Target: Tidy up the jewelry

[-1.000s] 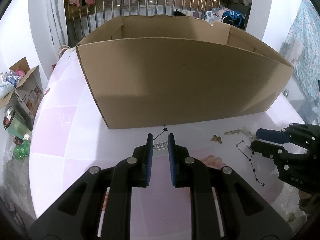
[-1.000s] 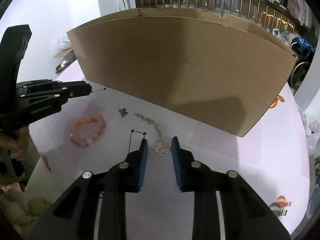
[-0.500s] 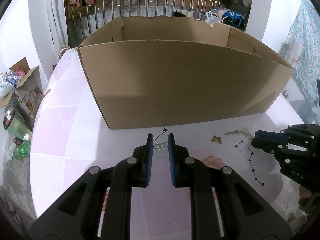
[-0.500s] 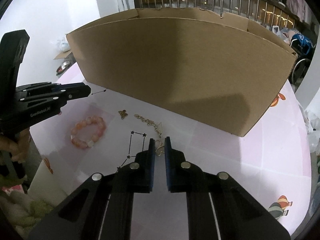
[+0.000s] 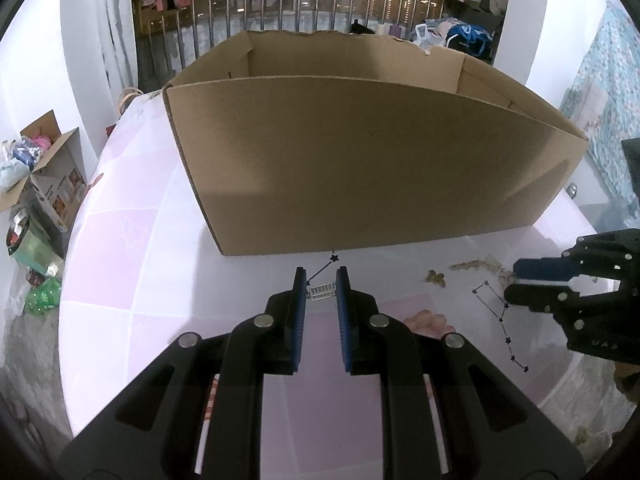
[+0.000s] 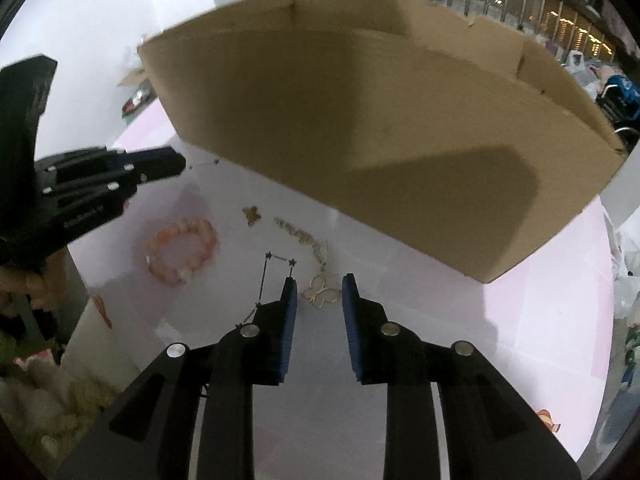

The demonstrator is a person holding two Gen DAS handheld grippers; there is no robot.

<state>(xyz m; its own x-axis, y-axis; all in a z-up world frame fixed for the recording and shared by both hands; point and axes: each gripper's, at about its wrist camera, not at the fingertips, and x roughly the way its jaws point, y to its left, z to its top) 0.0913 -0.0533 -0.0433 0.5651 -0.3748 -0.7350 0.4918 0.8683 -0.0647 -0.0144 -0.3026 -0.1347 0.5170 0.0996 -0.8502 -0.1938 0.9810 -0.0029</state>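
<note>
Right gripper (image 6: 318, 292) has its jaws opening at this moment, with the gold butterfly pendant (image 6: 321, 290) lying on the tabletop (image 6: 500, 340) in the gap between its tips and neither pad pressing on it. Half a second ago the same jaws were nearly shut around that pendant, and a second ago they stood about as wide as now, so the pinch looks to have failed or been let go: the pendant is not lifted, and the pick will likely need another try. Its chain (image 6: 300, 234) trails away toward the box.

Close by lie the black star necklace (image 6: 266, 276), just left of the gripper's left fingertip, the pink bead bracelet (image 6: 182, 250) further left, and a small gold charm (image 6: 252, 214) beyond that.

Left gripper (image 5: 319, 280) has not moved over the second. Its jaws stand narrow, with a small barcode tag (image 5: 322, 291) on a thin black cord (image 5: 320, 270) seen between the tips; I cannot tell whether the pads touch it.

The cardboard box (image 5: 376, 160) stands open-topped just behind all the jewelry. Only its upper inner walls show; its floor is hidden, so what it holds cannot be told. Every piece in view is outside it, on the tabletop.
</note>
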